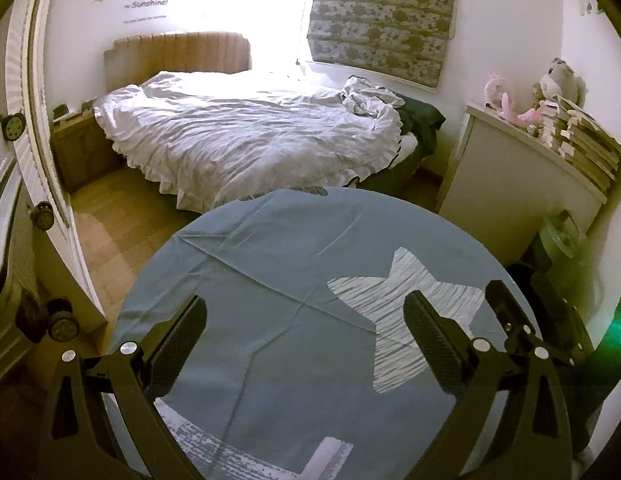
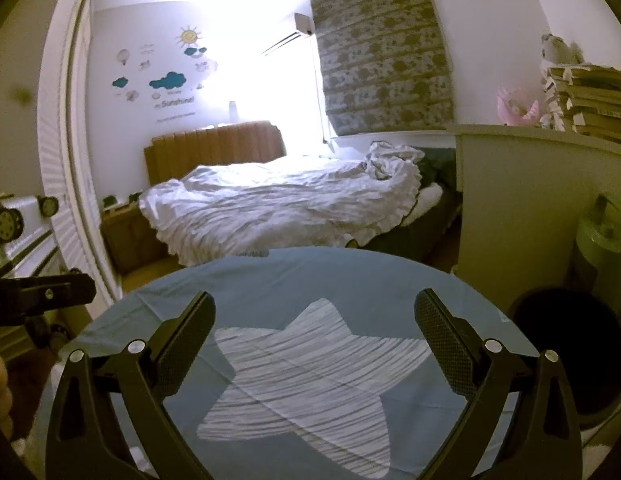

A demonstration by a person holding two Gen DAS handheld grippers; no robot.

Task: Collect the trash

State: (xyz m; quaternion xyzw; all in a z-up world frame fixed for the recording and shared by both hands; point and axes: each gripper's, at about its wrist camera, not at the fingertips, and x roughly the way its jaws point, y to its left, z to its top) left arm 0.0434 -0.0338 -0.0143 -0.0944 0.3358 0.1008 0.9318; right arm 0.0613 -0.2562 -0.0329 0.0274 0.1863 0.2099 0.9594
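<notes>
Here both tongs, left tongs (image 1: 306, 320) and right tongs (image 2: 314, 320), gape apart above the round table (image 1: 238, 264), bed (image 1: 238, 136) beyond its edge.

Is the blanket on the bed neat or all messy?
Messy. The white blanket lies wrinkled across the bed, with one corner bunched into a heap near the window side.

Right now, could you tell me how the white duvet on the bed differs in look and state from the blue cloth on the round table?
The white duvet is plain, while the blue cloth carries a striped white star print. The duvet lies rumpled, bunched into a heap at one corner, with a frilled edge; the cloth is spread nearly flat, showing only fold creases. Both cover the furniture beneath them, and nothing rests on either as far as these views show.
</notes>
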